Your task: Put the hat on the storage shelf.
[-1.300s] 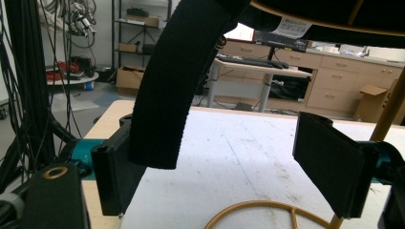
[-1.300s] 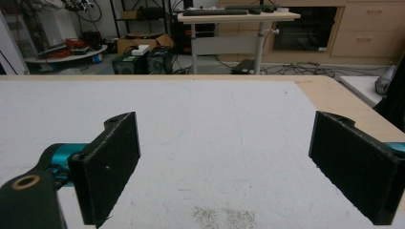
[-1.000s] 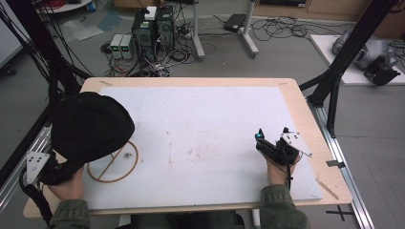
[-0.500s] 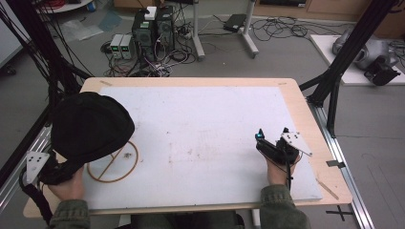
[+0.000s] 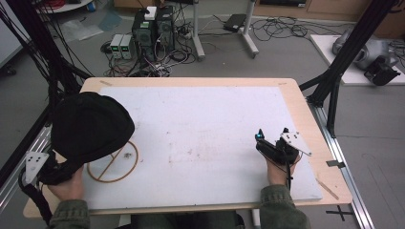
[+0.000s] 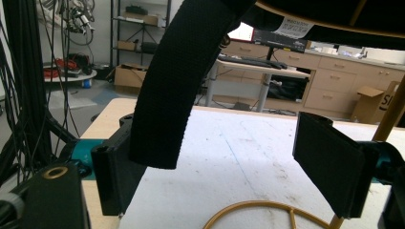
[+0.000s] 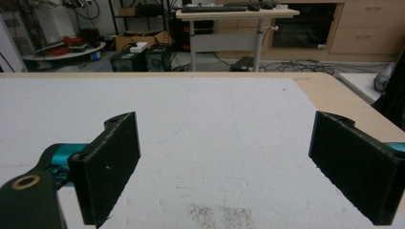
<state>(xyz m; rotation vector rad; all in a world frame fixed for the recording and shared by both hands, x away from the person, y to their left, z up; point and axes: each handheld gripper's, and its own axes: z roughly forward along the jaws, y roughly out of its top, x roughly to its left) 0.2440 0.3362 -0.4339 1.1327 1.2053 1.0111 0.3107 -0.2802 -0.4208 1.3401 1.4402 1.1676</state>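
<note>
The left tool (image 6: 229, 181) is held wide; a black woven strap (image 6: 176, 86) hangs by its left jaw, a thin yellow-brown ring (image 6: 267, 214) below. The right tool (image 7: 229, 167) is spread wide over the white surface (image 7: 215, 124).

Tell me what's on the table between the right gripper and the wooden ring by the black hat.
Nothing stands between the right gripper and the wooden ring: the high view shows bare white board, faintly stained. The black hat overhangs the ring's left side.

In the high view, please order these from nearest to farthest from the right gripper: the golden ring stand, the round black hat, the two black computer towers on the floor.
From the right gripper:
1. Golden ring stand, table's left, front.
2. Round black hat, above the stand, farther left.
3. Two black computer towers, on the floor beyond the table.
</note>
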